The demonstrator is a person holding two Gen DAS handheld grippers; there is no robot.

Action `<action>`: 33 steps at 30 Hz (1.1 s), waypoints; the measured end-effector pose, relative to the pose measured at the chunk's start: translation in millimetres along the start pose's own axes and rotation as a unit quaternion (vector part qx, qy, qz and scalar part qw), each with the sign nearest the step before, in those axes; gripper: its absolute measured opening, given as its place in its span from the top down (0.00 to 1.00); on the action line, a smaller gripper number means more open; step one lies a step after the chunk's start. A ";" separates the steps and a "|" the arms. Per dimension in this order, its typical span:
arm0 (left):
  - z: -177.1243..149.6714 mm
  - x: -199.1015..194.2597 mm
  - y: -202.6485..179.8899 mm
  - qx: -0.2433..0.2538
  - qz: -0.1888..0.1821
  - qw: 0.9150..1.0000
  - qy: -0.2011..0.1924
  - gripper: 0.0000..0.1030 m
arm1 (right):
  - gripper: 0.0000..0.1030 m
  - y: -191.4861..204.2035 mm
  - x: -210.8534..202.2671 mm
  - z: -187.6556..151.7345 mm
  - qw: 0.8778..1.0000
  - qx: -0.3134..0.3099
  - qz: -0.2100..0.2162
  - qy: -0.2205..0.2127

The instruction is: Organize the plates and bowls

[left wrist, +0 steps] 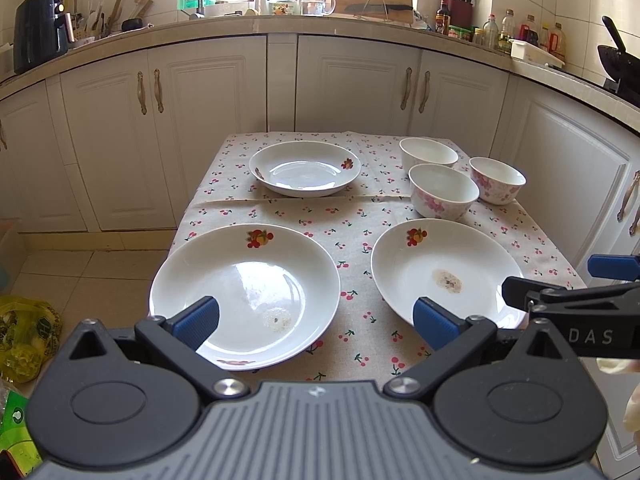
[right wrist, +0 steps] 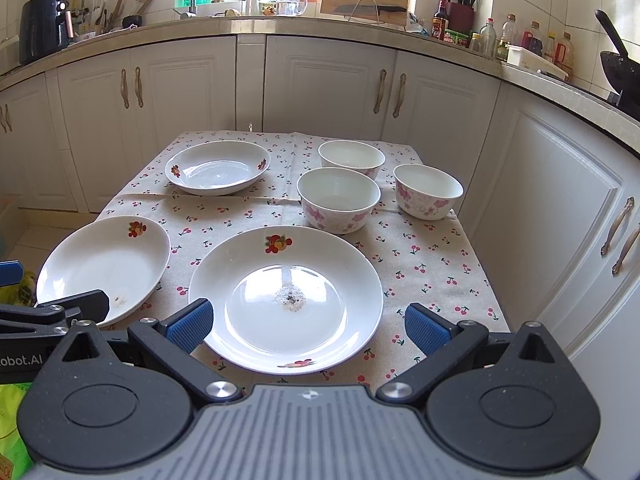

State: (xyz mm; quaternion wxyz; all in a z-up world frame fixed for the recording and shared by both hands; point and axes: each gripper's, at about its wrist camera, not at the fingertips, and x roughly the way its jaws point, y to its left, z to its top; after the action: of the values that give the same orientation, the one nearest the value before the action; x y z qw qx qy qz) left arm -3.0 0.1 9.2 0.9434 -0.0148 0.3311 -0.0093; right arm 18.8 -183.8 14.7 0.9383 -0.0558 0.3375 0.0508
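White glazed plates with fruit motifs lie unstacked on the cherry-print tablecloth: a near-left plate, a near-right plate and a far plate, while three pink-flowered white bowls sit apart at the far right, so nothing seems sorted yet. Both tools hover level at the table's near edge, side by side. The left gripper is spread wide over the gap between the near plates, empty; the right gripper gapes equally wide, straddling the near-right plate, likely its first pick.
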 end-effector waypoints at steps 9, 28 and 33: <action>1.9 2.8 4.1 -0.003 -0.007 1.000 -0.002 0.01 | 0.00 3.4 0.4 3.7 1.000 -0.011 -0.003 -0.005; -9.5 21.6 37.6 0.001 -0.026 1.000 -0.014 0.01 | 0.00 6.8 5.1 24.0 0.992 -0.064 0.076 -0.071; -29.4 29.7 65.8 -0.006 -0.051 0.999 -0.016 0.01 | 0.00 13.7 16.6 28.6 0.982 -0.103 0.130 -0.095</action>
State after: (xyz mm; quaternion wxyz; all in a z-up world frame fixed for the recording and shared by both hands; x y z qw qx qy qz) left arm 2.4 64.4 -34.6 0.9470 -0.0369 0.3144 -0.0549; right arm 47.7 -165.3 25.0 0.9407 -0.1024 0.2441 0.2121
